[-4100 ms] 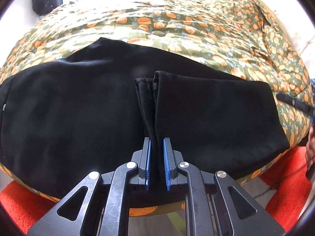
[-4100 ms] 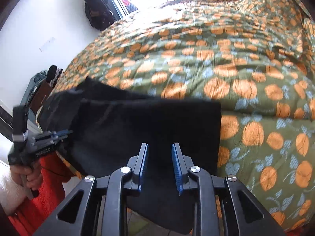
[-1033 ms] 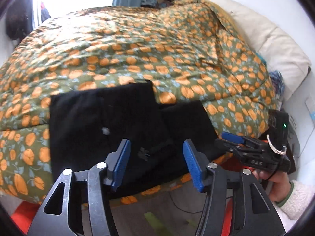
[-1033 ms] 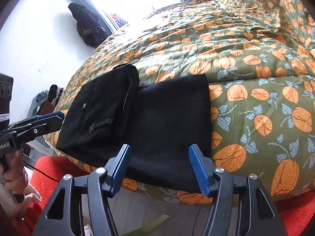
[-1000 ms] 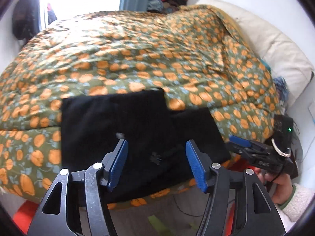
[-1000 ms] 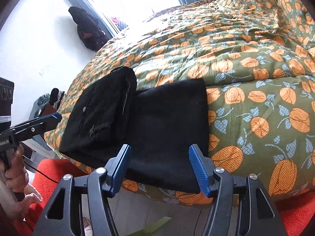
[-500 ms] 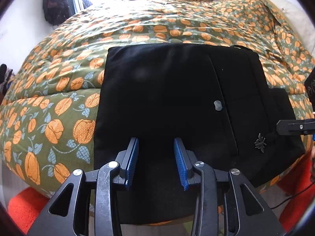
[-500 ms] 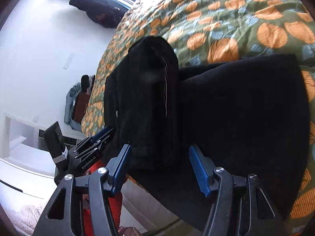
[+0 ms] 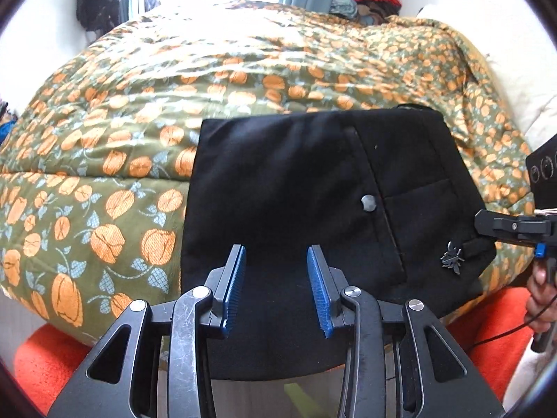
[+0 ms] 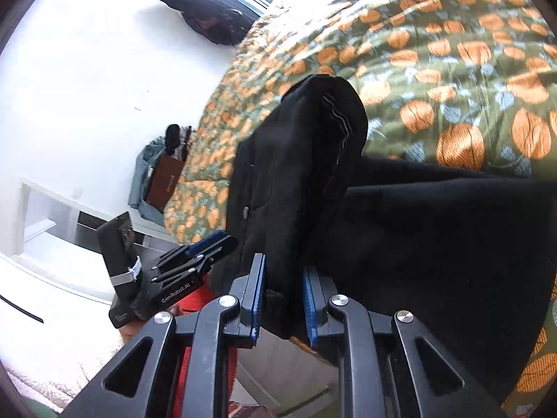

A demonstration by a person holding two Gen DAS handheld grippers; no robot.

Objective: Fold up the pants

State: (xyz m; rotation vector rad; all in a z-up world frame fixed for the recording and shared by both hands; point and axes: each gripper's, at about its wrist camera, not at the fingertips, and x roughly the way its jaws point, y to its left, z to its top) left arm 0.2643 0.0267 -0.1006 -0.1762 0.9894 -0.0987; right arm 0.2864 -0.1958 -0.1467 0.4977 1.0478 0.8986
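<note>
The black pants (image 9: 299, 188) lie folded into a thick rectangle at the near edge of the bed, with a metal button (image 9: 367, 202) and a small insect-shaped pin (image 9: 452, 262) showing on top. My left gripper (image 9: 276, 289) is open, its blue pads either side of the near edge of the pants. My right gripper (image 10: 283, 301) is shut on the near edge of the upper folded layer (image 10: 299, 181), which stands up in a hump. The right gripper also shows in the left wrist view (image 9: 511, 228) at the pants' right edge. The left gripper also shows in the right wrist view (image 10: 195, 261).
The bed is covered by an olive quilt with orange flowers (image 9: 115, 160). An orange rug (image 9: 45, 362) lies on the floor below the bed edge. A white pillow (image 9: 522, 80) is at the right. Dark clothes hang on the wall (image 10: 209, 17). White shelving (image 10: 45, 216) stands at the left.
My right gripper has closed on the upper folded layer's near edge. My left gripper has opened a little wider and the view has drawn back slightly from the pants.
</note>
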